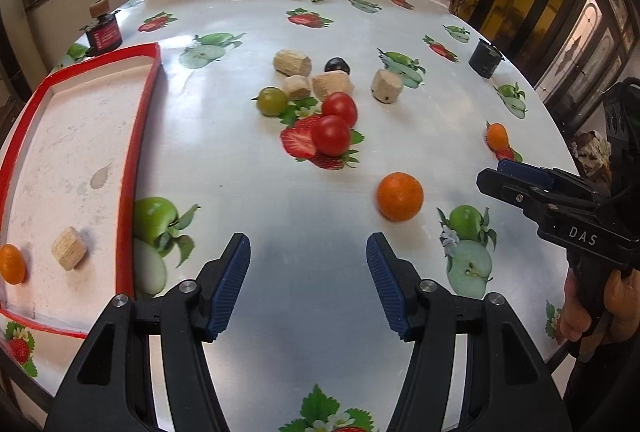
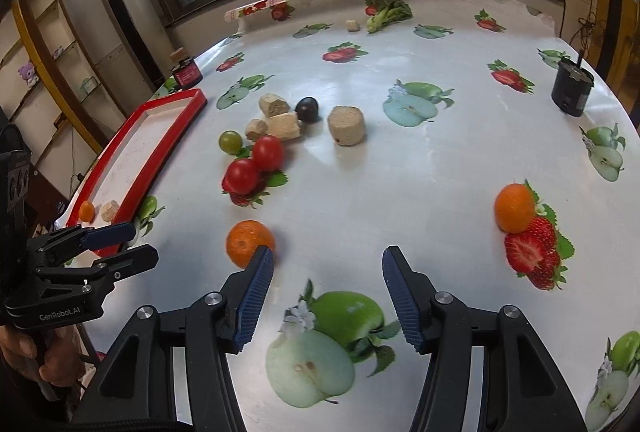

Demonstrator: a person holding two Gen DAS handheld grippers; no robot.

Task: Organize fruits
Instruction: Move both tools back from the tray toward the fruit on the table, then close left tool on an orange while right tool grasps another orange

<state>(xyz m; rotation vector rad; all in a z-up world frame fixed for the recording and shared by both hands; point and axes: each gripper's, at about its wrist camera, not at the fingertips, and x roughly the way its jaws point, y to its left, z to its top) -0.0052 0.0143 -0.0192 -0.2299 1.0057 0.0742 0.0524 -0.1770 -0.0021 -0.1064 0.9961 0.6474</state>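
Hovering with jaws wide and empty, the left gripper and right gripper look between pickups. One orange already sits in the red tray (apparently beside a cork); the nearest orange seems next.

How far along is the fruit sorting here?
Barely started: the red tray holds one small orange and a cork block. Both claws, left and right, are open and empty. Two tomatoes, a green grape and two oranges remain on the table.
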